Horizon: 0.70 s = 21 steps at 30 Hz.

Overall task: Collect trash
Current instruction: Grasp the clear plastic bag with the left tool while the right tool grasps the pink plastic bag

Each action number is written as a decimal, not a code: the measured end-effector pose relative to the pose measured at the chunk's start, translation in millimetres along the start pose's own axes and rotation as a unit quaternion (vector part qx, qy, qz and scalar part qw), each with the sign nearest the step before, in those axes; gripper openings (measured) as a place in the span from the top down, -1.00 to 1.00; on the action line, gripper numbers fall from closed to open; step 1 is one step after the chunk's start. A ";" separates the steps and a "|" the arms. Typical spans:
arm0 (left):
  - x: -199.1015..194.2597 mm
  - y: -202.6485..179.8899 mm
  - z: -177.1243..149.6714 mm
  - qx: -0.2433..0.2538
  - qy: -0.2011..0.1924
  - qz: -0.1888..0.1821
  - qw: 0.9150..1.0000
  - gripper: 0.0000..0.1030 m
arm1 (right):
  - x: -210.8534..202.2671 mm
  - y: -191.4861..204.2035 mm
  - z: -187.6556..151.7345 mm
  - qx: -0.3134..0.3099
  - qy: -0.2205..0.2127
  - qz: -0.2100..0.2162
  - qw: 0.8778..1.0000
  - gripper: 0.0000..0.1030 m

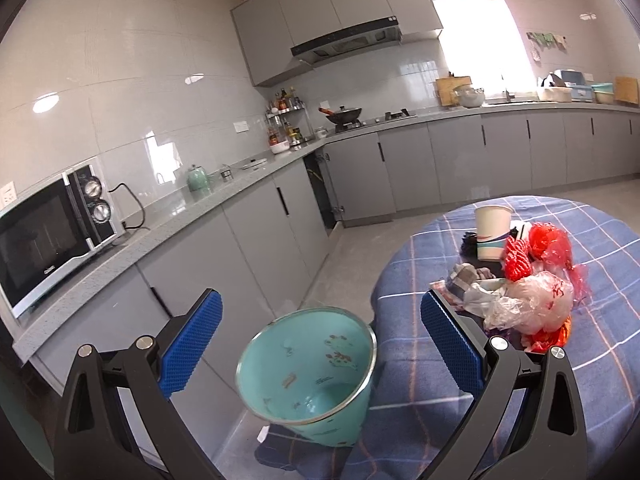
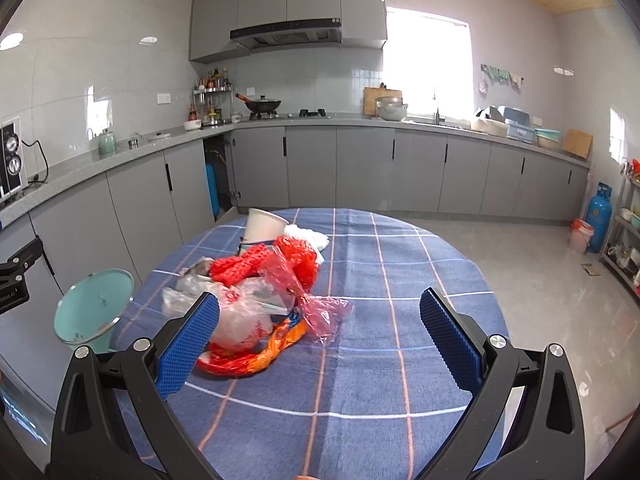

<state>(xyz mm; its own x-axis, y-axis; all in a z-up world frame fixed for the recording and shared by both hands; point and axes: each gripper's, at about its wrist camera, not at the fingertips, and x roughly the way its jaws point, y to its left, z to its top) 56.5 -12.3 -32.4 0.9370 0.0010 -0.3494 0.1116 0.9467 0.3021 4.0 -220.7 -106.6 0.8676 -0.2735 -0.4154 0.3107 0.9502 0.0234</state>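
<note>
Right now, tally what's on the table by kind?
Paper cups: 1
Red mesh nets: 1
Red or pink plastic bags: 1
Clear plastic bags: 1
Orange wrappers: 1
White cloth or paper wads: 1
Total: 6; the pile overlaps, so more may be hidden.

Pile of trash (image 2: 256,304) on the blue checked table (image 2: 400,280), red net bag (image 2: 240,266), red and clear plastic bags (image 2: 320,312), orange wrapper (image 2: 256,356), white paper cup (image 2: 262,226) behind, tipped teal bin (image 1: 308,372) at the table's edge, open and almost empty
</note>
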 end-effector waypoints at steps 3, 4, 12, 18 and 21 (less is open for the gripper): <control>20.1 -14.6 -0.5 0.003 0.009 -0.001 1.000 -0.90 | 17.6 -3.1 -3.2 0.000 0.009 -0.005 1.000 -0.92; 24.0 -17.3 -0.7 0.004 0.010 -0.001 1.000 -0.90 | 23.8 -3.9 -4.6 0.002 0.012 -0.004 1.000 -0.92; 55.8 -46.9 -7.8 0.002 0.030 -0.025 0.999 -0.90 | 52.4 -3.8 -13.1 -0.008 0.023 -0.011 1.000 -0.91; 58.9 -78.6 -8.3 0.011 0.033 -0.057 0.998 -0.90 | 53.5 -20.5 -24.2 -0.013 0.029 -0.021 0.999 -0.91; 58.3 -98.1 -5.8 0.015 0.033 -0.071 0.997 -0.90 | 52.0 -35.8 -30.5 -0.004 0.034 -0.029 0.999 -0.91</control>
<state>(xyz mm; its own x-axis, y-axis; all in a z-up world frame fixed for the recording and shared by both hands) 98.3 -103.2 -87.6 0.8869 -0.1108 -0.4485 0.2533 0.9286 0.2713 26.2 -264.4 -156.8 0.8204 -0.3169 -0.4759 0.3554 0.9347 -0.0096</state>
